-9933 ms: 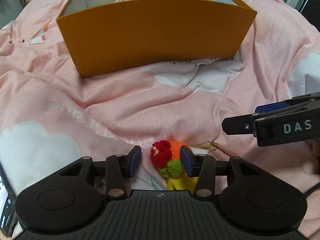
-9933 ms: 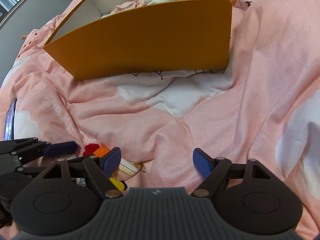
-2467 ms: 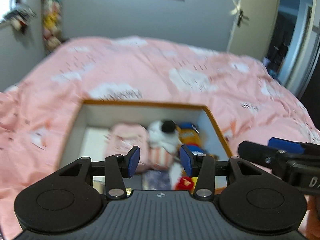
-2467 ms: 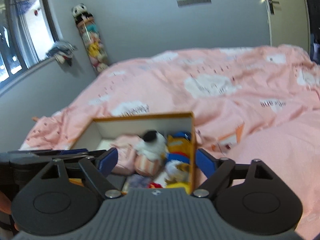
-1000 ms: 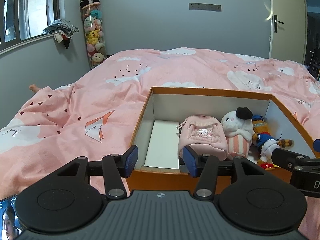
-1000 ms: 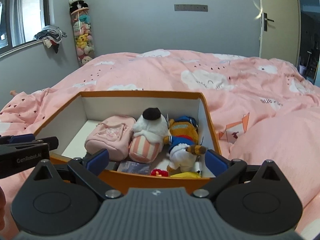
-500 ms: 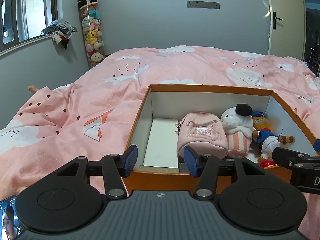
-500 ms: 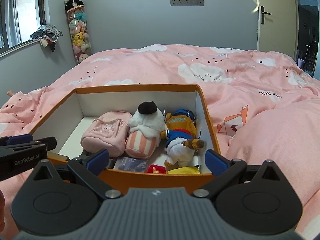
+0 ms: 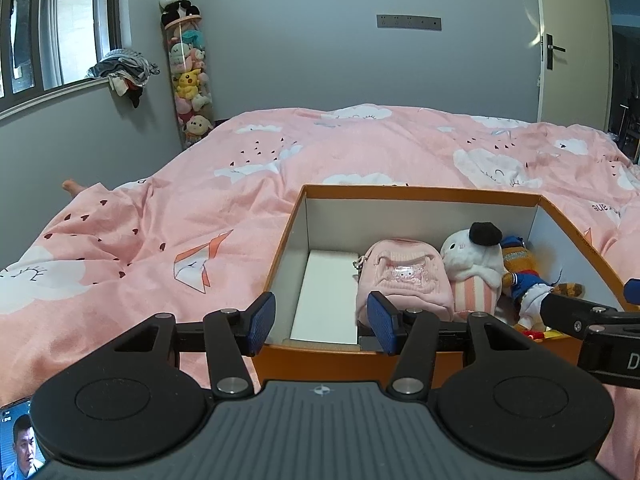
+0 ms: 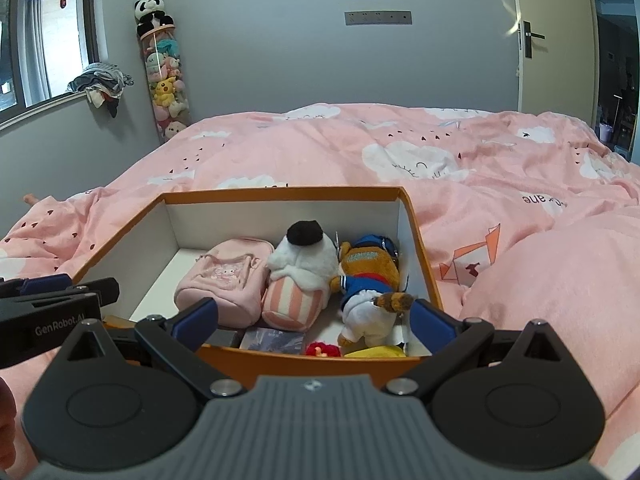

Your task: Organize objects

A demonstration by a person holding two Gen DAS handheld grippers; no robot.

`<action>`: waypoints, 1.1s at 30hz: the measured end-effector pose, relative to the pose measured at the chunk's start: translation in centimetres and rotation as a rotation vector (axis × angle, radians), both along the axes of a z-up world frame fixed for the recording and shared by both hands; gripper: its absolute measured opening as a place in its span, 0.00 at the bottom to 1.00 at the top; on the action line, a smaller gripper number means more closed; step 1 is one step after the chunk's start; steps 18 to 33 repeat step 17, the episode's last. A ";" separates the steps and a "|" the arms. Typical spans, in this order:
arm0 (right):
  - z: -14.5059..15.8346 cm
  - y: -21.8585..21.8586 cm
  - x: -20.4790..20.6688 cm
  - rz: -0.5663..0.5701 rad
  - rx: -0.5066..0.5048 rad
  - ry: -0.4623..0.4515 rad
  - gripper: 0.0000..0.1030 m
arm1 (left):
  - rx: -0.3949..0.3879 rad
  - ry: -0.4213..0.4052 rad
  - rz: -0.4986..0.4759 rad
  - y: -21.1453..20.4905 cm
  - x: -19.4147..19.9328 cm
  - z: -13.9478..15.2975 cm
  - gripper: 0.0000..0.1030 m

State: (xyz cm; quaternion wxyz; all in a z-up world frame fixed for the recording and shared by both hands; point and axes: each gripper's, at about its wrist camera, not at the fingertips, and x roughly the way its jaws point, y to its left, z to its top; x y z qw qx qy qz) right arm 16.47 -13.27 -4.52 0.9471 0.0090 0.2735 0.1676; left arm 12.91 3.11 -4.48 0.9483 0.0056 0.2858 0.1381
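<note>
The box (image 9: pixel 420 196) sits on the pink duvet (image 9: pixel 200 220), orange outside, white inside, with no lid on. Only the right wrist view reaches the near end, where a red knitted toy (image 10: pixel 322 349), a yellow piece (image 10: pixel 374 352) and a dark packet (image 10: pixel 274 339) lie against the front wall. The left wrist view shows instead the white slab (image 9: pixel 328 296) on the floor at the left, and a phone (image 9: pixel 20 440) at the bottom corner. Both views show a pink pouch (image 10: pixel 224 280), a white plush (image 10: pixel 304 268) with a black cap and striped base, and an orange plush (image 10: pixel 370 276) in blue, side by side. The left gripper (image 9: pixel 322 322) stands wide with nothing between its pads; the right gripper (image 10: pixel 314 318) stands wider, also empty.
</note>
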 end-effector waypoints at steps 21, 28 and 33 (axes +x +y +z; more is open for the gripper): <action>0.1 0.0 -0.1 0.003 0.001 -0.002 0.99 | 0.004 -0.017 -0.013 -0.2 -0.3 0.6 0.63; 0.1 0.0 -0.1 0.003 0.001 -0.002 0.99 | 0.004 -0.017 -0.013 -0.2 -0.3 0.6 0.63; 0.1 0.0 -0.1 0.003 0.001 -0.002 0.99 | 0.004 -0.017 -0.013 -0.2 -0.3 0.6 0.63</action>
